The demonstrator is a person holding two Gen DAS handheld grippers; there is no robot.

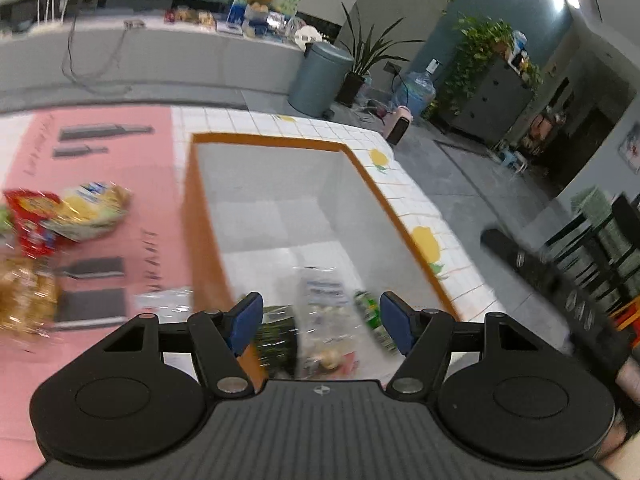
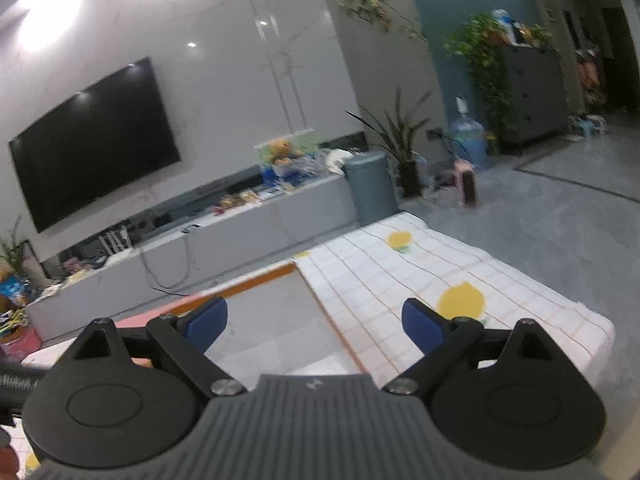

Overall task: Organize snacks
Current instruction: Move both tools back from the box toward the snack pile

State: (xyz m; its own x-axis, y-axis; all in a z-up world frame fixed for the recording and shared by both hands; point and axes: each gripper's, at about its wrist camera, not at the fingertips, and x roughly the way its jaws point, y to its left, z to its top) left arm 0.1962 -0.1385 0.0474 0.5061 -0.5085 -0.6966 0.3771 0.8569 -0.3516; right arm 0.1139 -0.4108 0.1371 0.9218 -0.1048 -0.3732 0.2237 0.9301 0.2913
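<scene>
Left hand-held gripper [image 1: 322,322] spread above bin [image 1: 208,248]; snacks [image 1: 320,320] seemingly inside.

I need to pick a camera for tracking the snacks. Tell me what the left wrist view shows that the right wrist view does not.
Left wrist only: loose snacks on the pink mat, packets lying inside the box, and the open left gripper above them, gripping nothing.

Right wrist only: the TV on the wall and the open, empty right gripper.

Both: the orange-rimmed box, the lemon tablecloth, the bin, the water jug and the TV bench.
</scene>
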